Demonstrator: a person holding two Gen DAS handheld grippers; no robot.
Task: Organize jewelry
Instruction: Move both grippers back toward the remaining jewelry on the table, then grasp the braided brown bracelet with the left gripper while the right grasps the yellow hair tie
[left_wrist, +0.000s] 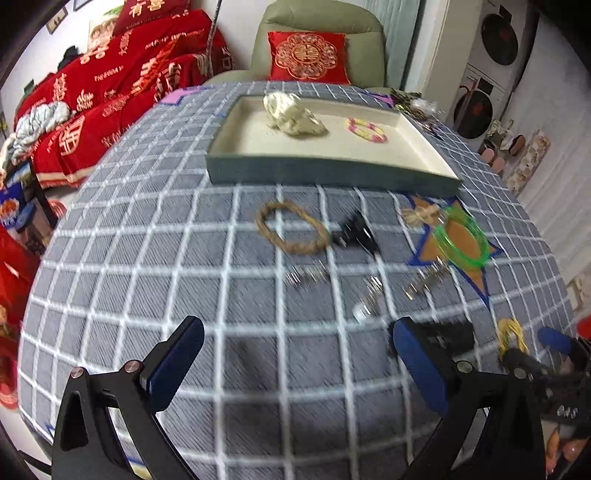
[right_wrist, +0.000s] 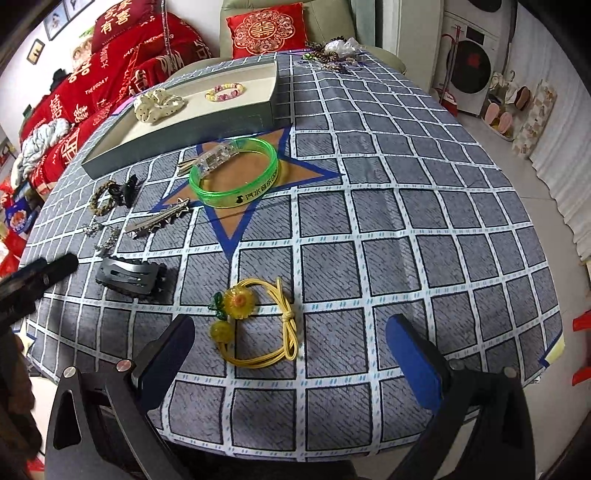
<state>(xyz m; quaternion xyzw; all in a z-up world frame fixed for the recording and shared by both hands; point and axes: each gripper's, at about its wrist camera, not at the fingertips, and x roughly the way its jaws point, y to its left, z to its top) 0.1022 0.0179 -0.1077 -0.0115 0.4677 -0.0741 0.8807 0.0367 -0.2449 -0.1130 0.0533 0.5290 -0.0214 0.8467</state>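
Your right tongs stand wide open and hold nothing, just above the tabletop, and the yellow hair tie with its flower beads lies between their fingers, close in front. Your left tongs are also wide open and empty, over a bare part of the checked cloth; this view is blurred.

To the left of the hair tie you see a dark grey claw clip. Farther away, a green bangle rests on an orange star with a blue border, and a silver hair clip lies across the star's left point. A small black claw clip touches a brown braided bracelet, and some small silver pieces lie near them.

At the far side, a shallow grey box with a cream inside holds a cream scrunchie and a pink and yellow bead bracelet, well apart. A heap of other jewelry sits at the far edge.

Behind the tabletop there is a green armchair with a red cushion, a sofa under red blankets on the left, and a white washing machine on the right.
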